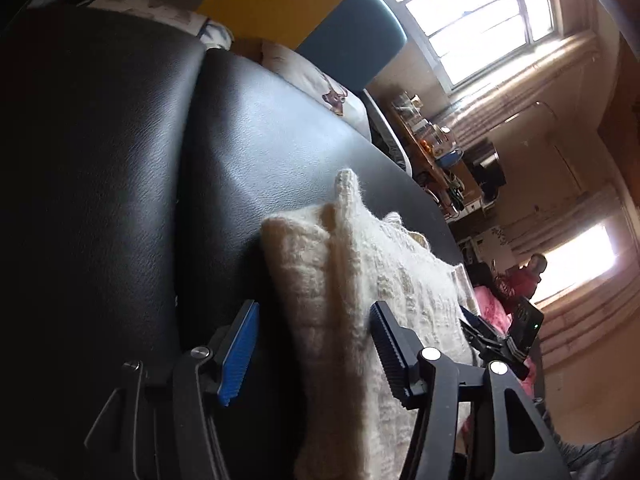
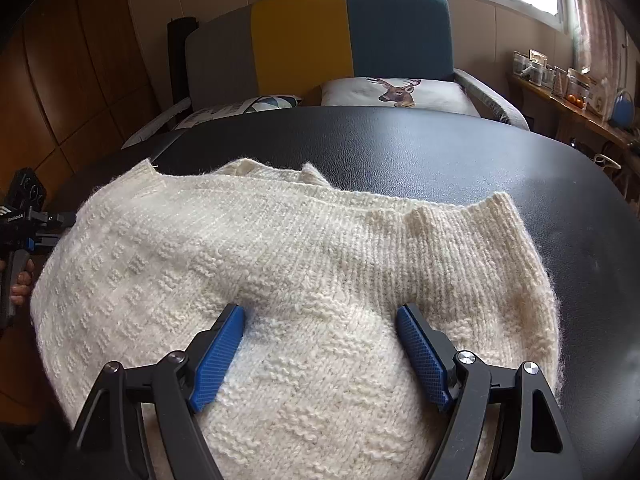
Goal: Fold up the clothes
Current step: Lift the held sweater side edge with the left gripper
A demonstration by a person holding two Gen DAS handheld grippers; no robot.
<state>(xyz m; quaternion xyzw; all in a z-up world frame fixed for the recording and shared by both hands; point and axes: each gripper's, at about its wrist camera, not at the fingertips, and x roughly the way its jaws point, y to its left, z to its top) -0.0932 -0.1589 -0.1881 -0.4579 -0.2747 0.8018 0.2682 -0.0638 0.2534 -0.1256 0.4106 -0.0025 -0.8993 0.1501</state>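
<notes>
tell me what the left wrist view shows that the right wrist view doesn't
Only the left wrist view: the sweater's folded edge side-on, and a person in red near a bright doorway.

Only the right wrist view: the cream sweater spread out from above, its ribbed hem, and the full yellow and teal headboard.

Both: the black leather surface, the deer pillow, the cluttered shelf, and the other hand-held gripper. Left hand-held gripper and right hand-held gripper are open.

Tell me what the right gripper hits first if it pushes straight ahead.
The right gripper, jaws open, would likely run into the cream knit sweater on the black table; its fabric already fills the space between the fingers, though depth is unclear.
</notes>
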